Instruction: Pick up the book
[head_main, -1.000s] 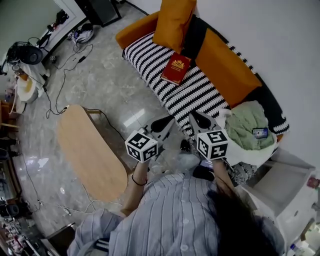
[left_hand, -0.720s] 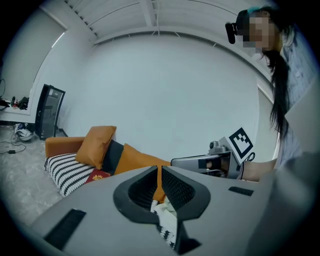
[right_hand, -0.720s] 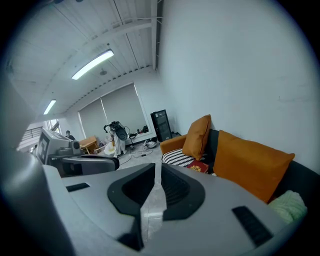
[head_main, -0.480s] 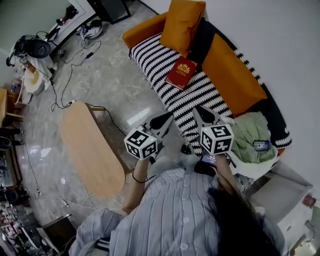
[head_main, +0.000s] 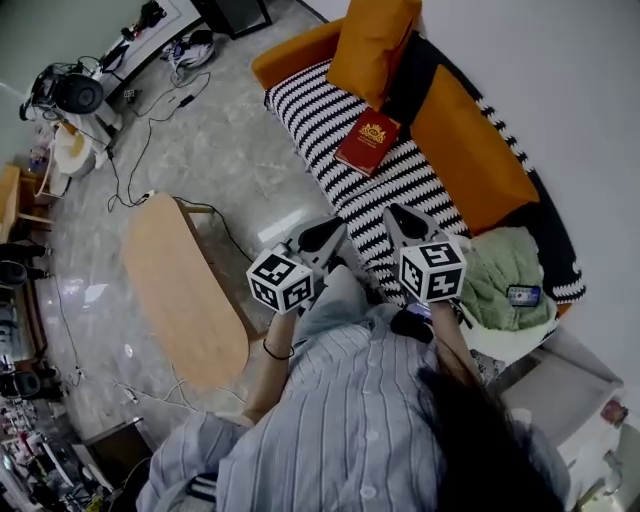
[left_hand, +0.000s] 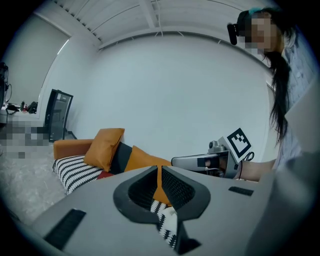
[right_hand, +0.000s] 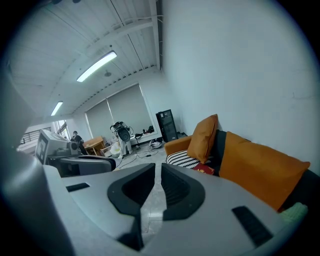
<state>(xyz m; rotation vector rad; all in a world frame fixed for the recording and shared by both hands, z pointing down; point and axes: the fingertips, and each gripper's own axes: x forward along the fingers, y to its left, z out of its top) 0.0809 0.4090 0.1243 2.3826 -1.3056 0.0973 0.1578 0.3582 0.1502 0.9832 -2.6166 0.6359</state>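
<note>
the red book (head_main: 368, 142) lies flat on the black-and-white striped cover (head_main: 312, 112) of the orange sofa (head_main: 470, 150). it sits just below an orange cushion (head_main: 372, 45) that leans against the backrest, and nothing touches it.

the person holds both grippers out in front, side by side and pointing towards the sofa, well apart from the book. the left gripper (head_main: 325, 233) is closed with nothing in it. in the left gripper view its jaws meet along a thin slit, with the sofa visible beyond them. the right gripper (head_main: 403, 218) is also closed and empty, its jaws meeting at the tips. in the head view its tip is over the near part of the striped cover, and the left gripper's tip is over the floor just beside the sofa edge.

a long wooden table (head_main: 185, 290) stands on the floor to the left. a green cloth (head_main: 495, 262) is bunched at the near end of the sofa, with a phone (head_main: 522, 295) lying on it.
</note>
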